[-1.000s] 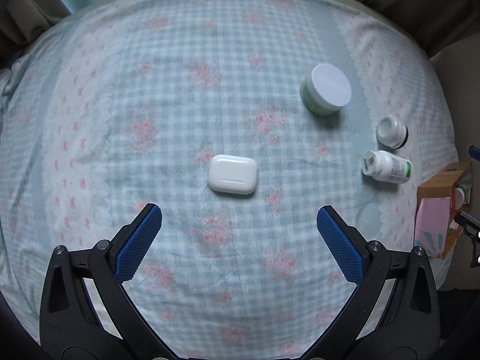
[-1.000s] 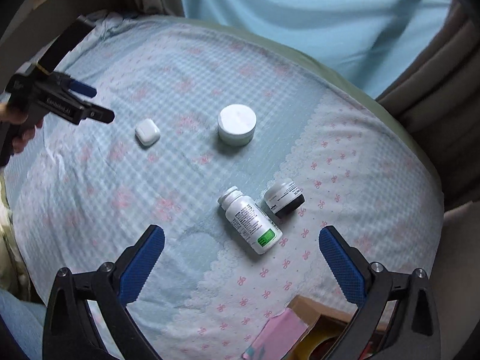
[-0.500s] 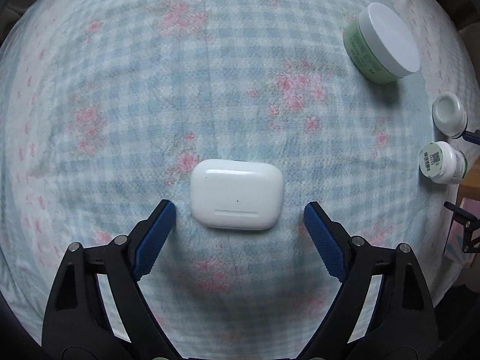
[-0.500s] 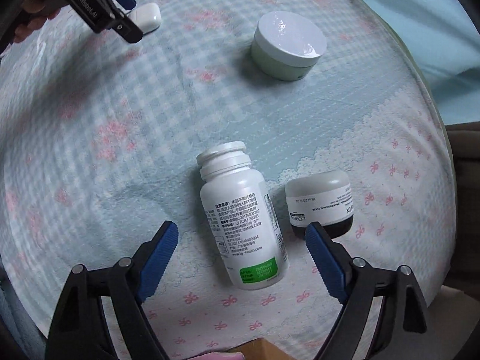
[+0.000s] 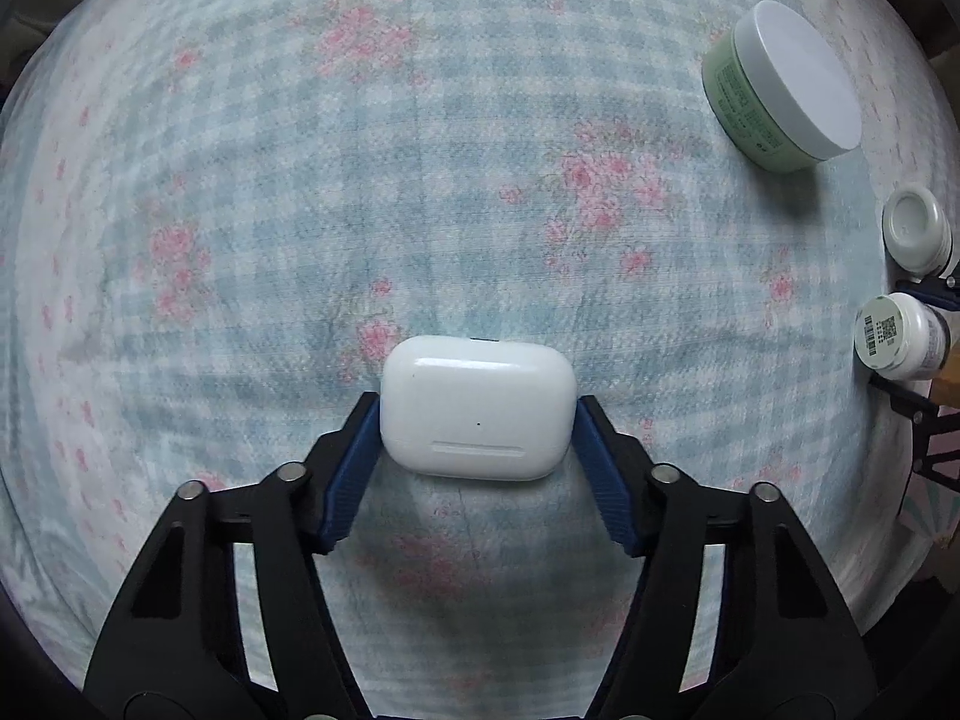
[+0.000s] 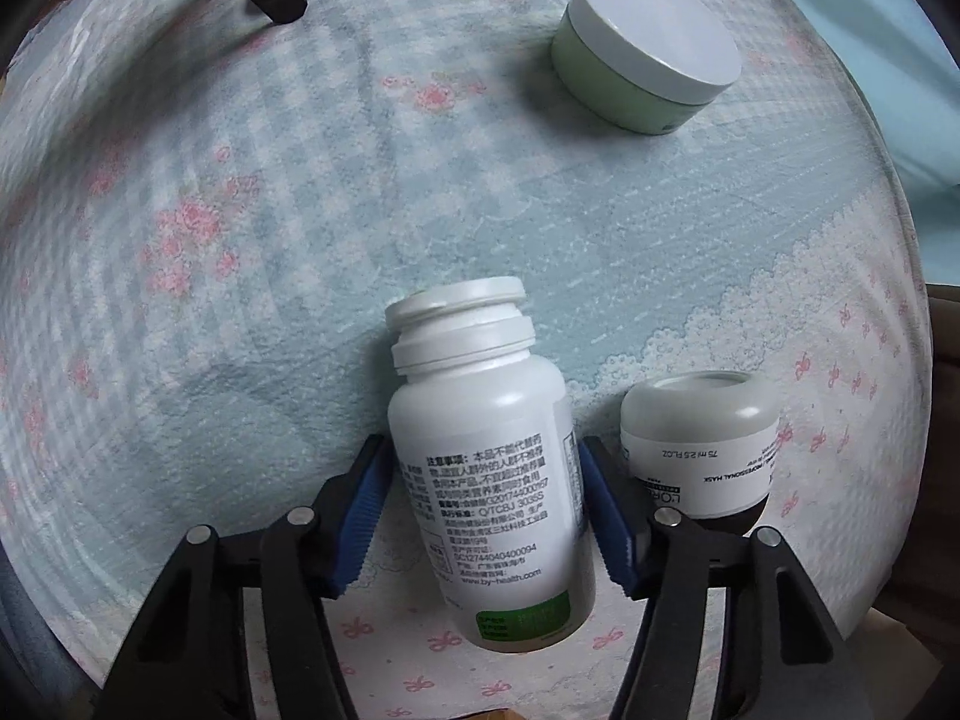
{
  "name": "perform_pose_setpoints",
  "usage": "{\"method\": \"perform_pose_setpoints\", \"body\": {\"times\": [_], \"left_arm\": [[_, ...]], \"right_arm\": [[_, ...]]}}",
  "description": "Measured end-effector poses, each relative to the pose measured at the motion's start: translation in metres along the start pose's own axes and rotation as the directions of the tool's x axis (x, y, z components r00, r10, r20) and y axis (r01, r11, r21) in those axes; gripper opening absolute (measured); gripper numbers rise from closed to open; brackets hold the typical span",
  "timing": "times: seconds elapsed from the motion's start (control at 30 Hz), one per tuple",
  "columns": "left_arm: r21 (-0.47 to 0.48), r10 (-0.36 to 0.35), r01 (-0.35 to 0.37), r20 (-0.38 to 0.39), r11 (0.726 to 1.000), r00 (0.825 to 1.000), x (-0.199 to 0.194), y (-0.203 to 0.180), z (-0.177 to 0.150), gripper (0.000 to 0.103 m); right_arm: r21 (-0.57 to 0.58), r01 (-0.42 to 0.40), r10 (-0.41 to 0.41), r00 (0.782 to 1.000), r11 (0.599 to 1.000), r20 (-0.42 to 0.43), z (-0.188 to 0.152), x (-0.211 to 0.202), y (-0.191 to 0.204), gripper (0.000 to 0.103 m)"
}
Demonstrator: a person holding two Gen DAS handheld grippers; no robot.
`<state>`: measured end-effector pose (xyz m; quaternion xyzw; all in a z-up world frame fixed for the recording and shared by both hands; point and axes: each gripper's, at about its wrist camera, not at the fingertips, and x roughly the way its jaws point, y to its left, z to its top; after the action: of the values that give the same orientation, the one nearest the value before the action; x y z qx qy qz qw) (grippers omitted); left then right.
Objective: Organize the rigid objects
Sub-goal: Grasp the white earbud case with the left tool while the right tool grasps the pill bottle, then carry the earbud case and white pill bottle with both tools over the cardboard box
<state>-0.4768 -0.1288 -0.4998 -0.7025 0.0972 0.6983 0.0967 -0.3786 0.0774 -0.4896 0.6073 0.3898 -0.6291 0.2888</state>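
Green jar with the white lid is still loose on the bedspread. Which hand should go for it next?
Neither is free: the left gripper is closing on the earbuds case, the right gripper on the white bottle. Probably right once it unloads; the green jar looks nearer its side.

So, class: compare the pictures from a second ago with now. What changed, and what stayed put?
Both grippers came down with jaws closing. The left gripper now clamps the white earbud case; the right gripper clamps the lying pill bottle. The green jar, small jar and bedspread stayed as they were.
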Motion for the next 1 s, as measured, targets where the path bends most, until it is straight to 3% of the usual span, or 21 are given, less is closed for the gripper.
{"method": "perform_pose_setpoints", "body": {"times": [0.37, 0.67, 0.87, 1.0], "left_arm": [[0.013, -0.011, 0.011, 0.013, 1.0, 1.0, -0.005, -0.004, -0.007, 0.057], [-0.011, -0.009, 0.01, 0.022, 1.0, 1.0, -0.015, 0.006, -0.033, 0.057], [-0.026, -0.031, 0.032, 0.056, 0.999, 0.998, -0.035, 0.006, -0.051, 0.057], [-0.022, -0.049, 0.052, 0.094, 0.998, 0.994, -0.058, 0.0, -0.062, 0.057]], "right_arm": [[0.036, 0.028, -0.028, 1.0, 0.999, -0.012, -0.001, -0.005, 0.005, 0.05], [0.074, 0.01, -0.009, 1.0, 0.997, -0.014, -0.002, -0.015, 0.021, 0.05], [0.227, -0.042, 0.042, 0.999, 0.973, 0.003, -0.001, -0.029, 0.023, 0.049], [0.342, -0.09, 0.078, 0.996, 0.936, 0.046, -0.004, -0.051, 0.019, 0.049]]}}
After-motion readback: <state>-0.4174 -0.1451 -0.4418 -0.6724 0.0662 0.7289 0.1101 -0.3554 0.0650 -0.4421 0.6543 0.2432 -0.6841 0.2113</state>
